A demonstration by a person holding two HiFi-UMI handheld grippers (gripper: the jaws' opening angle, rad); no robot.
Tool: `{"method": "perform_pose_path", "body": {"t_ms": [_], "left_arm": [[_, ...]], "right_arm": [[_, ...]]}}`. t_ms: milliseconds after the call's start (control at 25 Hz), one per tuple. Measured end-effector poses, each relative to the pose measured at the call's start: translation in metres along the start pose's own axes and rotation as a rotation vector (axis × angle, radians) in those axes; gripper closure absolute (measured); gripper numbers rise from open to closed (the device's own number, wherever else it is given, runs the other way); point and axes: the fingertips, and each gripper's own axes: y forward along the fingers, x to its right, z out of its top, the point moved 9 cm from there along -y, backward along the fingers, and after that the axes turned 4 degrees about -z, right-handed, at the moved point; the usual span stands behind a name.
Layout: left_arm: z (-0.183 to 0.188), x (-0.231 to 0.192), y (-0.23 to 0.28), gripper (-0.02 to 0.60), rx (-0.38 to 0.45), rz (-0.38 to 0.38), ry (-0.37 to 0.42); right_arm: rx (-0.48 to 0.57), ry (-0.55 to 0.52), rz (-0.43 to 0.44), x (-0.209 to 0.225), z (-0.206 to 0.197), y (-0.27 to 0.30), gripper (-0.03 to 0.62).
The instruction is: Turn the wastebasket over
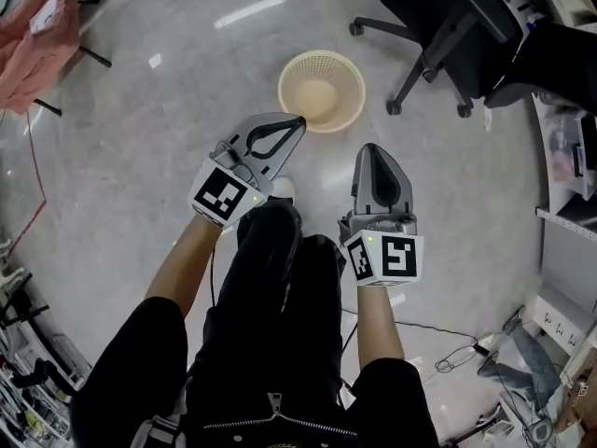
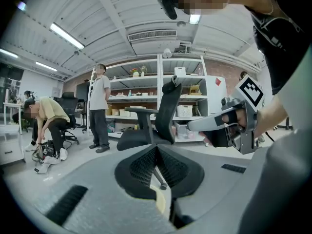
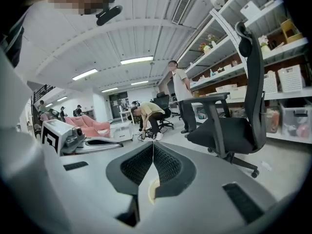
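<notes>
The wastebasket [image 1: 322,90] is pale cream, with a fine lattice mesh on its wall. The left hand-held gripper [image 1: 298,120] and the right hand-held gripper [image 1: 372,147] have light grey shells. Their pads [image 2: 141,167] are black with a fine grid texture. Each marker cube [image 1: 224,194] is white with black squares. The floor [image 1: 168,110] is glossy pale grey. The office chair [image 1: 448,12] is black, the cloth [image 1: 33,35] salmon pink, the cable [image 1: 39,171] red and the trousers [image 1: 270,287] black.
</notes>
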Motion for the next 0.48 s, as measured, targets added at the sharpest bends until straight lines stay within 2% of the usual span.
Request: {"method": "perform_pose_path", "body": {"t_ms": [200, 360, 480], "left_arm": [[-0.055, -0.006, 0.008, 0.577, 0.012, 0.041, -0.060], [-0.097, -0.009, 0.017, 0.577, 0.028, 0.034, 0.001], [-0.129, -0.004, 0.024, 0.577, 0.049, 0.030, 0.014]], "right_arm": [[0.041, -0.027, 0.021, 0.013, -0.052, 0.023, 0.583], [0.061, -0.043, 0.036, 0.020, -0.092, 0.040, 0.583], [0.078, -0.055, 0.040, 0.027, -0.121, 0.045, 0.583]]}}
